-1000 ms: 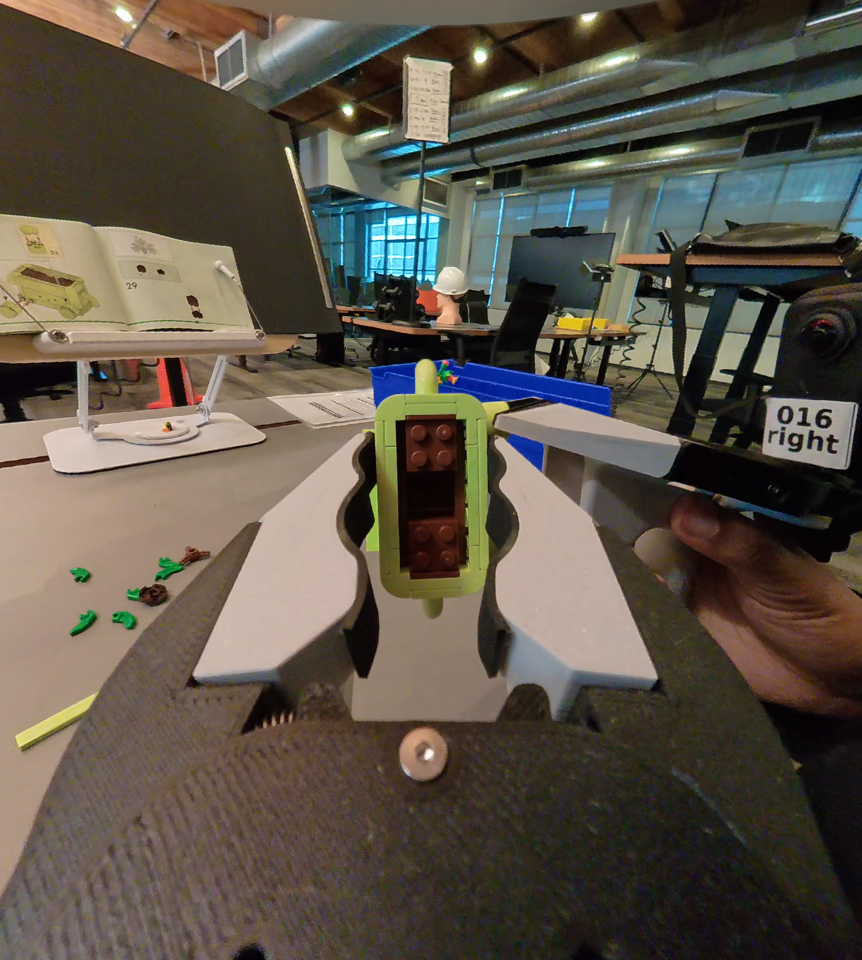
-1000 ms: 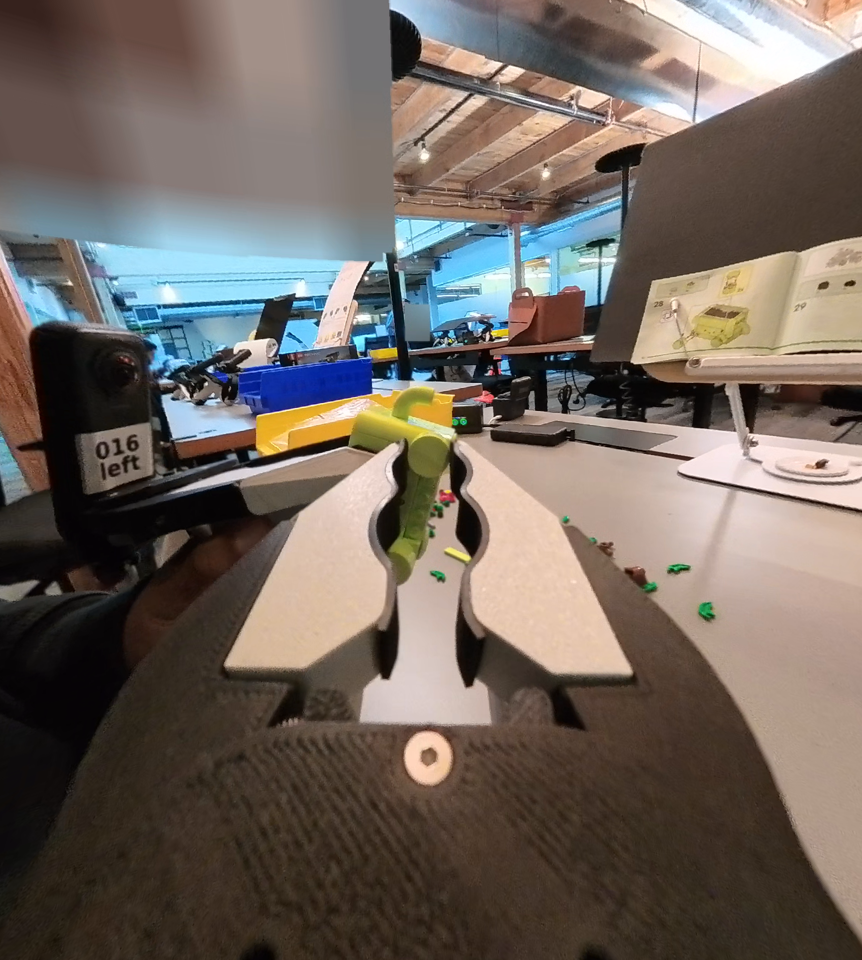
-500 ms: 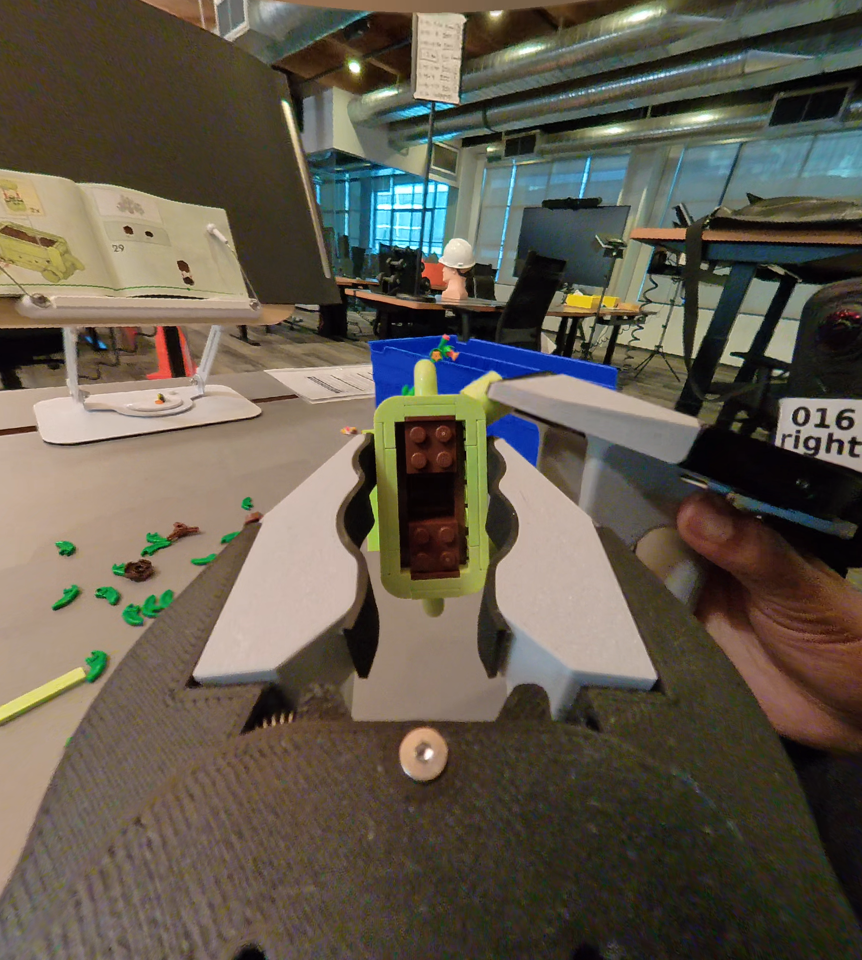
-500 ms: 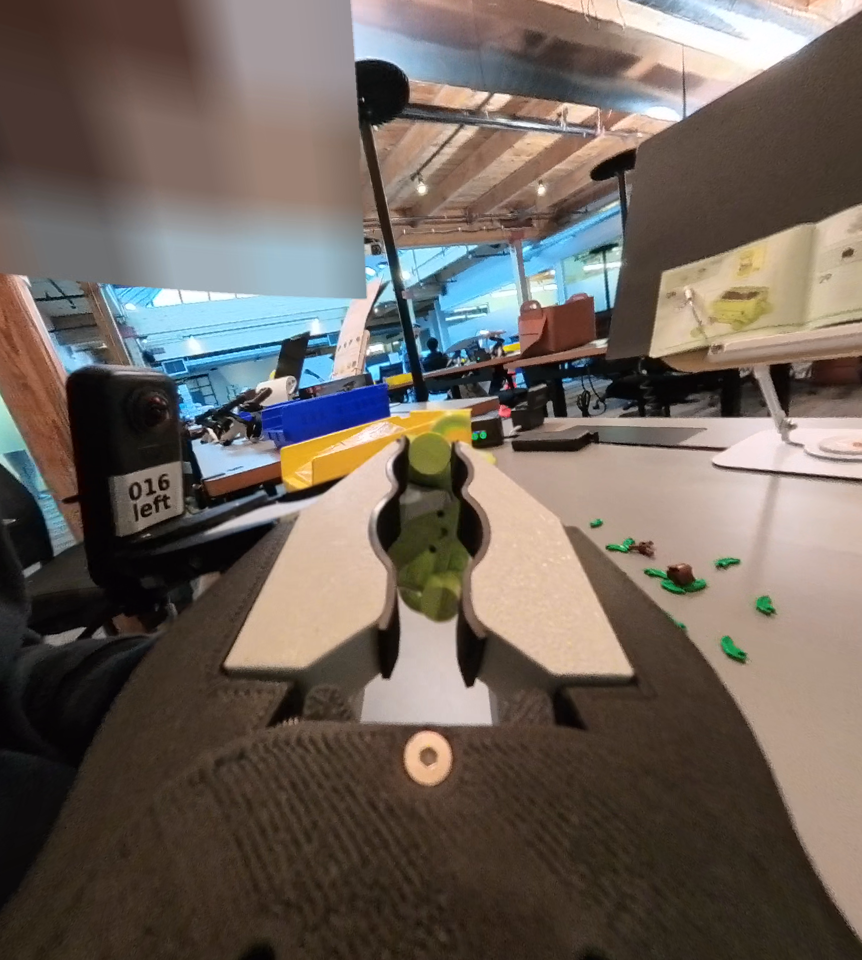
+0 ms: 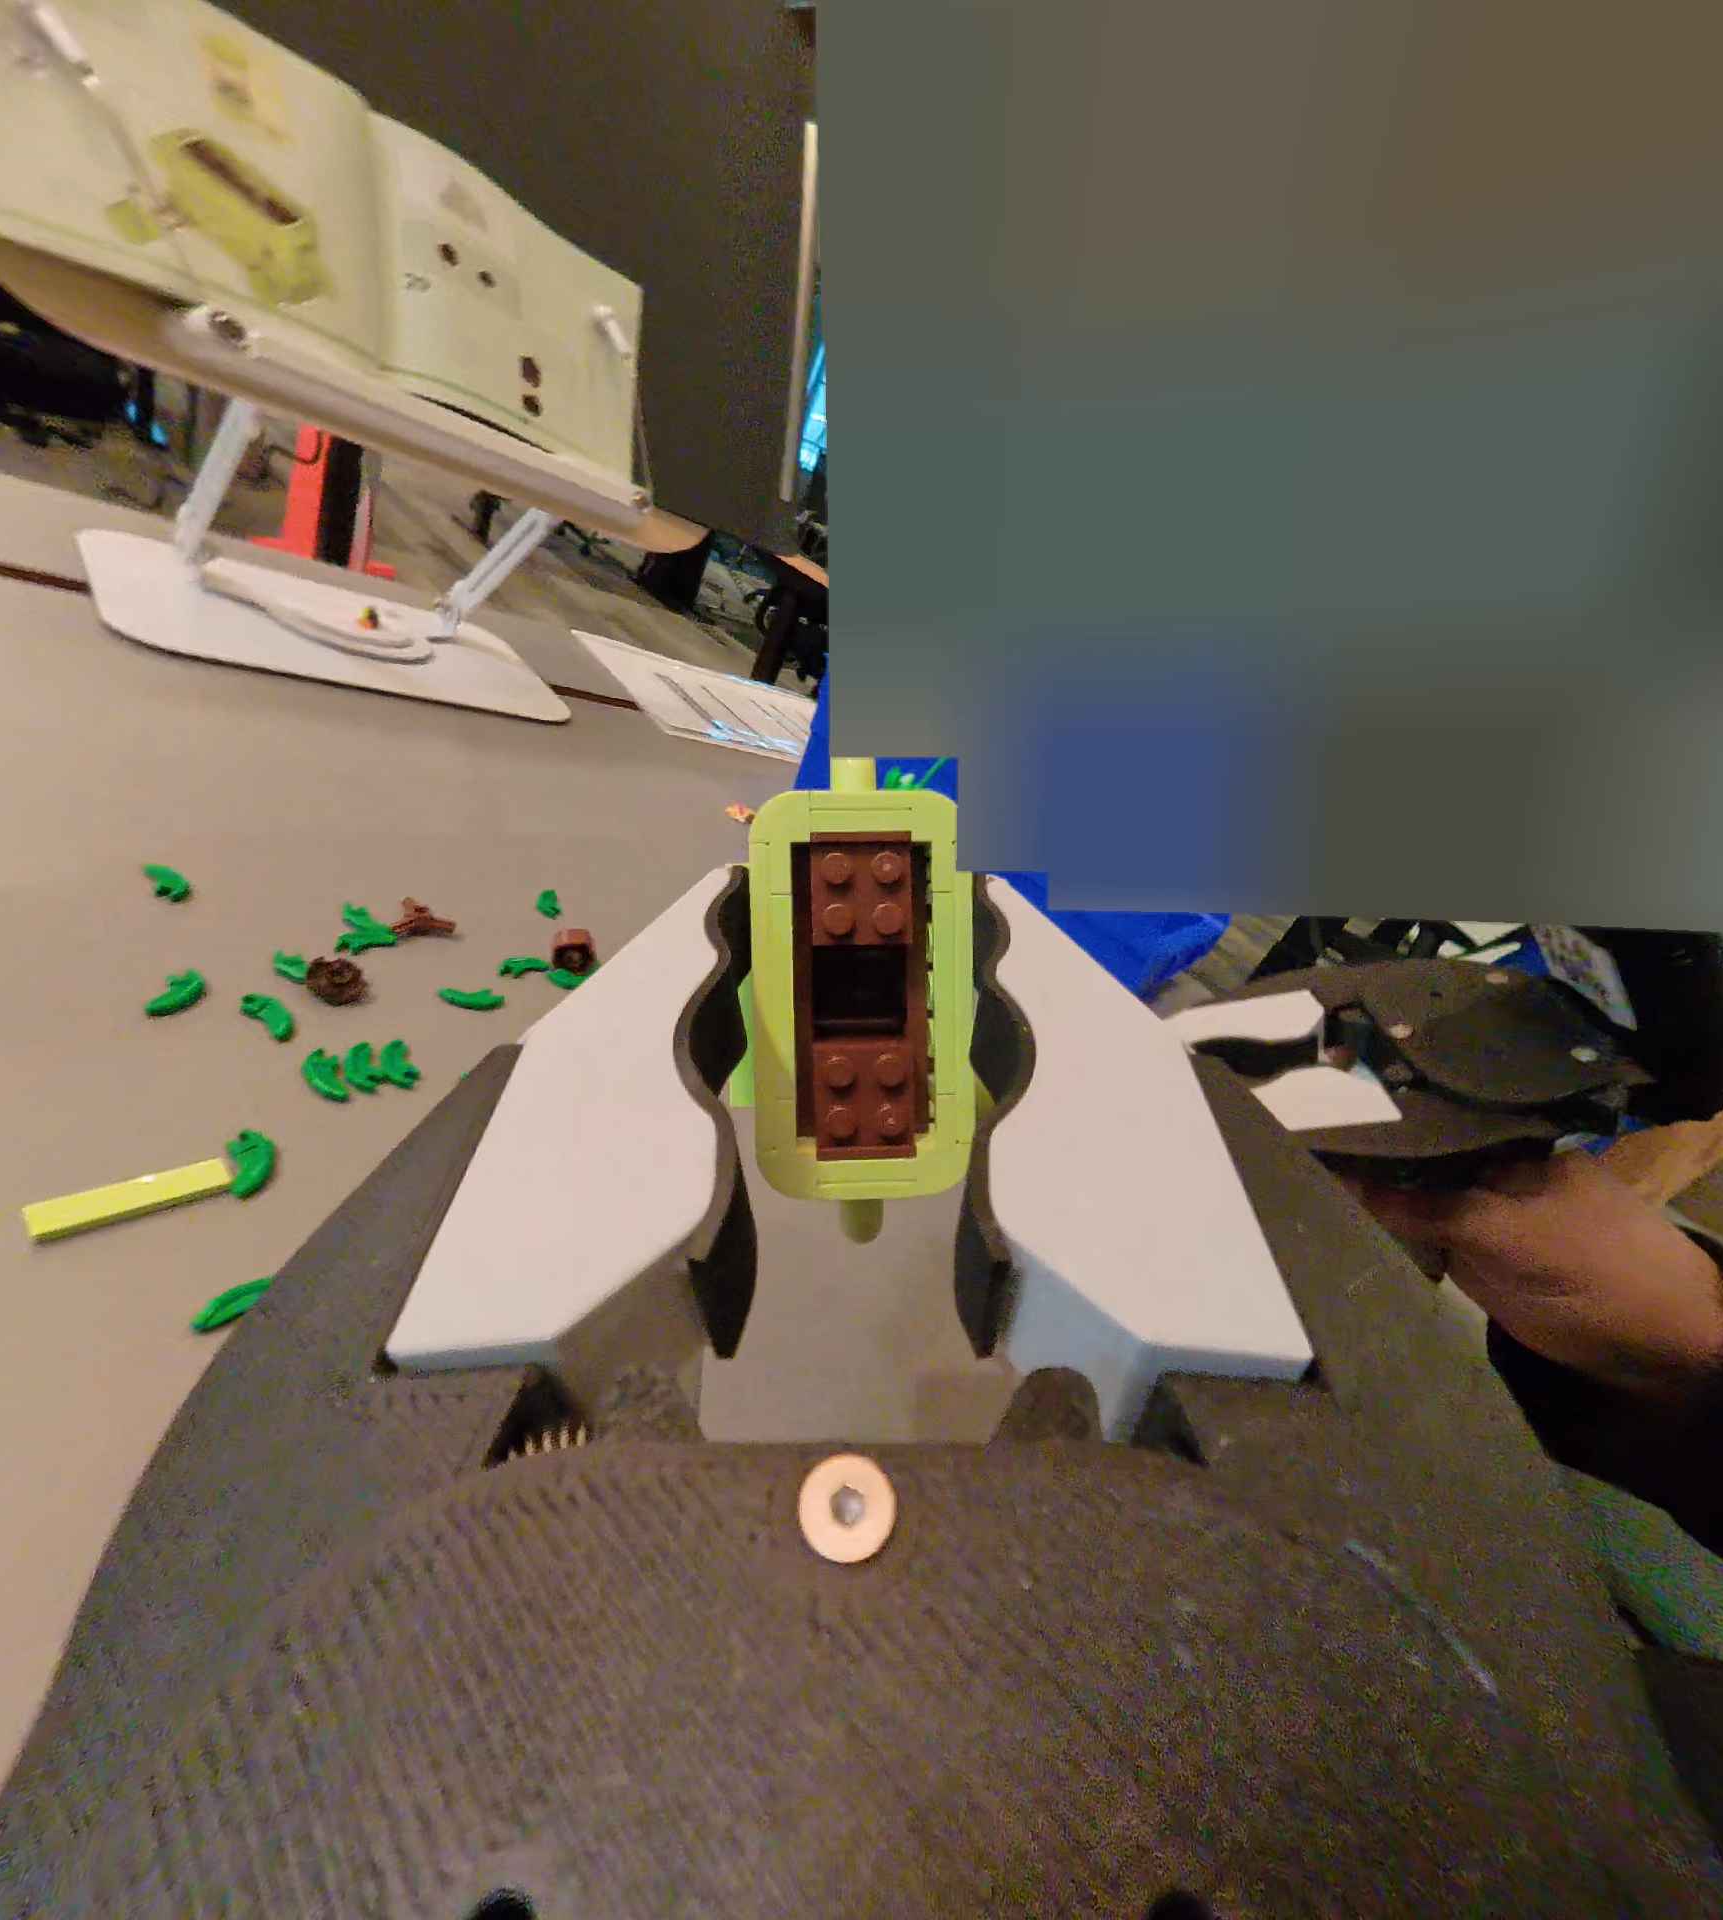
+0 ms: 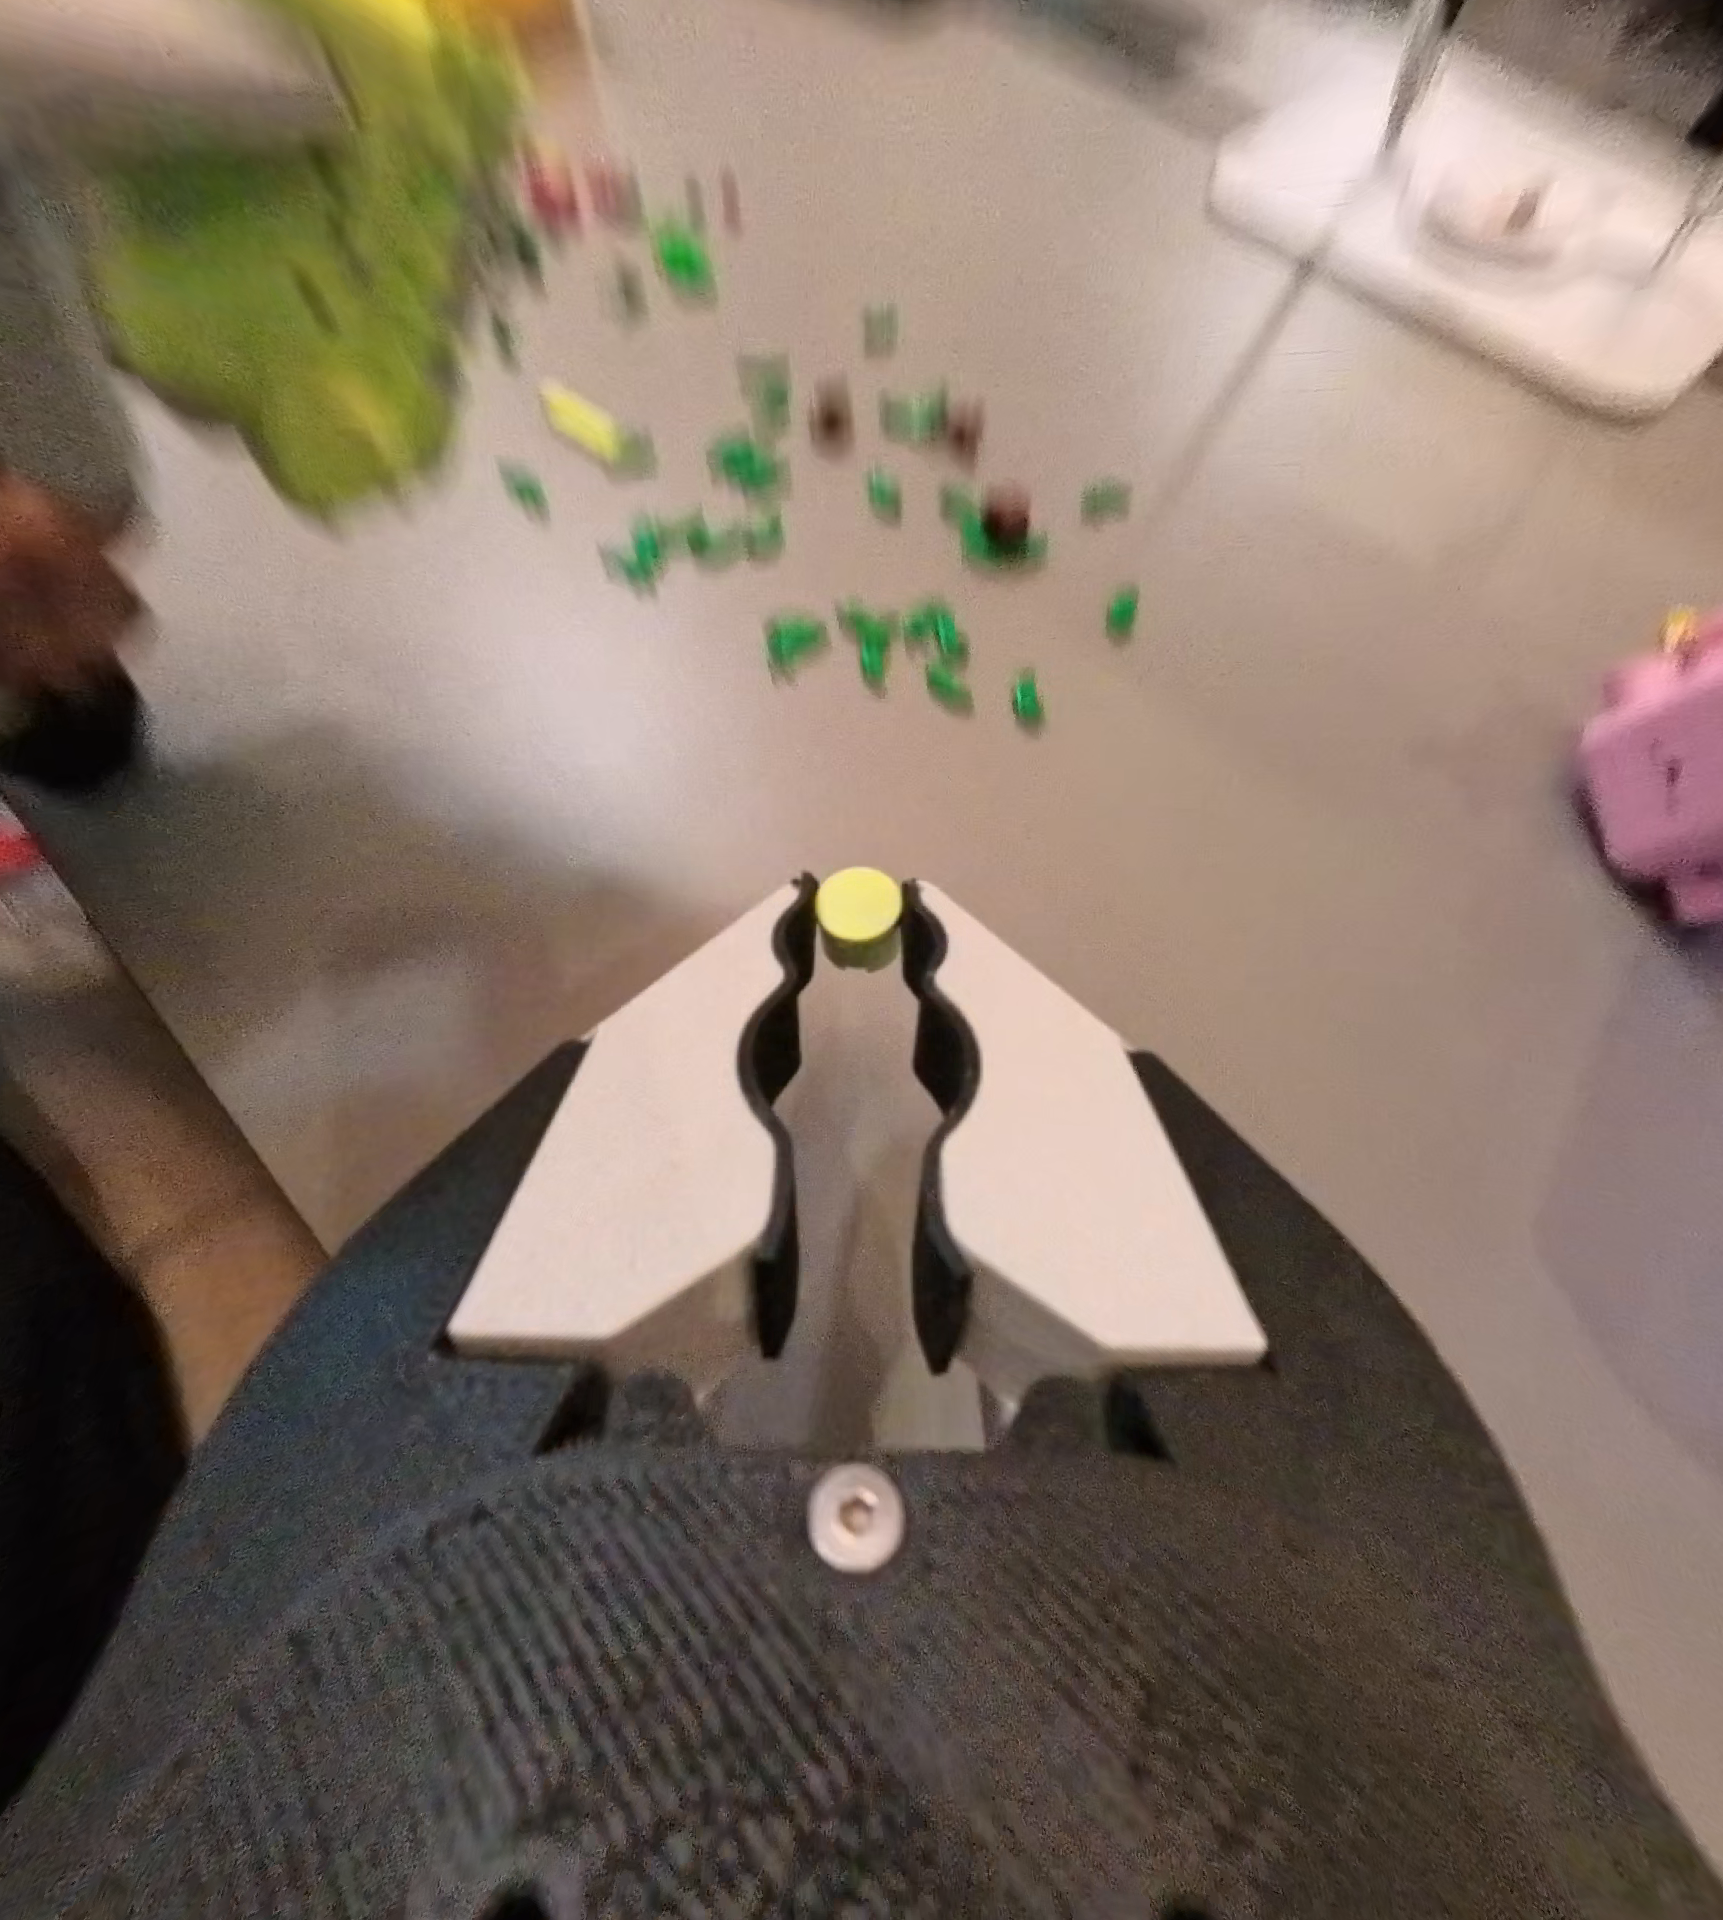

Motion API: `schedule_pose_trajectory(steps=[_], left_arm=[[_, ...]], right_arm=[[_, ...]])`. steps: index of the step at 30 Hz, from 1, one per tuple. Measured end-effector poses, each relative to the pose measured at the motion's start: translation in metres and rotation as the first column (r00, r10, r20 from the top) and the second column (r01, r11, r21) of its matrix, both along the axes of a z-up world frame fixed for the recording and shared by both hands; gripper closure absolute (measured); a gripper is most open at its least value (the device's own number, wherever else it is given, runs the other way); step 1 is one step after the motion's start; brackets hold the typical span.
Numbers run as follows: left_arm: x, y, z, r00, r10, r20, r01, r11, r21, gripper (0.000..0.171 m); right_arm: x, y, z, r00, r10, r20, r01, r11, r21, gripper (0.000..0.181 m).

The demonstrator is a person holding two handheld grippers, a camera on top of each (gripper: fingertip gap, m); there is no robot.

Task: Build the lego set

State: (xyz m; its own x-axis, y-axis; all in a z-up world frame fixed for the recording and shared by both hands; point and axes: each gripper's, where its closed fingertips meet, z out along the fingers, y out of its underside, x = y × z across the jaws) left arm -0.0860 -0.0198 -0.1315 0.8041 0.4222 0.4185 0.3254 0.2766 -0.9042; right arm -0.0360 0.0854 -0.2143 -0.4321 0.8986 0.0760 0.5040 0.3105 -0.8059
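My left gripper [image 5: 852, 935] is shut on a lime-green lego box [image 5: 854, 1003] with brown studded bricks inside, held above the table. The box shows blurred at the upper left of the right wrist view [image 6: 285, 281]. My right gripper [image 6: 859, 920] is shut on a small round lime-green piece [image 6: 857, 930] at its fingertips, away from the box and pointing down at the table. It also shows low at the right of the left wrist view [image 5: 1293, 1060]. Several green leaf pieces [image 5: 358, 1065] and brown pieces [image 5: 335, 979] lie scattered on the grey table [image 5: 213, 810].
An open instruction booklet [image 5: 296, 239] rests on a white stand [image 5: 317, 629] at the back left. A lime-green flat bar [image 5: 124, 1200] lies on the table. A pink lego build [image 6: 1709, 769] stands at the right. A blue bin [image 5: 1148, 945] is behind the box. Some 15 cm of space lies between my two pairs of fingers. My left gripper's tips are some 15 cm from the lime-green flat bar [image 5: 124, 1200].
My right gripper pulled away from the lime-green box, taking a small round piece with it, and swung downward toward the table. My left gripper tilted while holding the box.
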Motion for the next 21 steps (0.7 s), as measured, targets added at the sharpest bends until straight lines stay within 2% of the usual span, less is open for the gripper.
schedule_pose_trajectory(steps=[2, 5, 9, 12, 15, 17, 19, 21], left_arm=[[-0.008, -0.006, -0.002, 0.999, 0.01, 0.032, -0.01, 1.0, 0.015, 0.133], [-0.012, -0.008, -0.004, 0.999, 0.009, 0.044, -0.009, 1.0, 0.015, 0.132], [-0.01, -0.006, -0.006, 0.999, -0.003, 0.042, 0.002, 1.0, 0.01, 0.132], [-0.009, -0.004, -0.007, 0.999, -0.014, 0.049, 0.014, 1.0, 0.006, 0.132], [-0.008, -0.003, -0.008, 0.998, -0.024, 0.054, 0.024, 1.0, 0.007, 0.132], [-0.008, -0.002, -0.009, 0.998, -0.032, 0.06, 0.032, 0.999, 0.008, 0.132], [-0.006, 0.0, -0.009, 0.997, -0.043, 0.062, 0.043, 0.999, 0.007, 0.132], [-0.004, 0.003, -0.01, 0.996, -0.057, 0.065, 0.057, 0.998, 0.005, 0.132]], right_arm=[[0.007, 0.012, -0.016, 0.995, -0.005, 0.099, -0.001, 0.999, 0.053, 0.167], [0.017, 0.017, -0.03, 0.983, 0.001, 0.185, -0.011, 0.998, 0.055, 0.167], [0.026, 0.024, -0.042, 0.976, -0.022, 0.215, 0.001, 0.996, 0.094, 0.167], [0.031, 0.023, -0.043, 0.975, -0.025, 0.221, 0.013, 0.998, 0.057, 0.165], [0.034, 0.022, -0.039, 0.975, -0.015, 0.221, 0.01, 1.0, 0.023, 0.143], [0.033, 0.025, -0.032, 0.98, 0.003, 0.197, -0.01, 0.999, 0.033, 0.116], [0.03, 0.028, -0.02, 0.988, 0.071, 0.134, -0.083, 0.993, 0.084, 0.088], [0.026, 0.03, -0.005, 0.984, 0.175, 0.031, -0.178, 0.965, 0.194, 0.097]])
